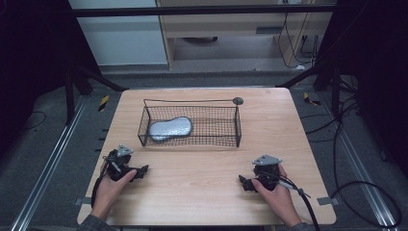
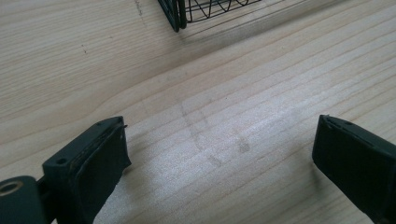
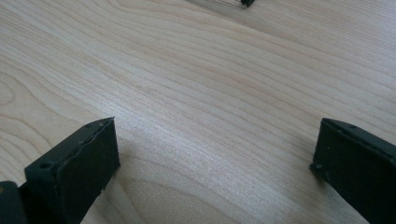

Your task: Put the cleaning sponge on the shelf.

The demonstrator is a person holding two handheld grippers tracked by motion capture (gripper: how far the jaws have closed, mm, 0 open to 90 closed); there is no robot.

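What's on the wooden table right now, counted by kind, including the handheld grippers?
Black wire mesh basket: 1
Silvery grey bean-shaped pouch, lying inside the basket: 1
Black two-jaw handheld grippers: 2, the left gripper and the right gripper, both with jaws open and holding nothing
Total: 4

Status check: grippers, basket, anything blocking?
Left gripper and right gripper open, empty, low over table. Grey pouch inside wire basket. Nothing blocking.
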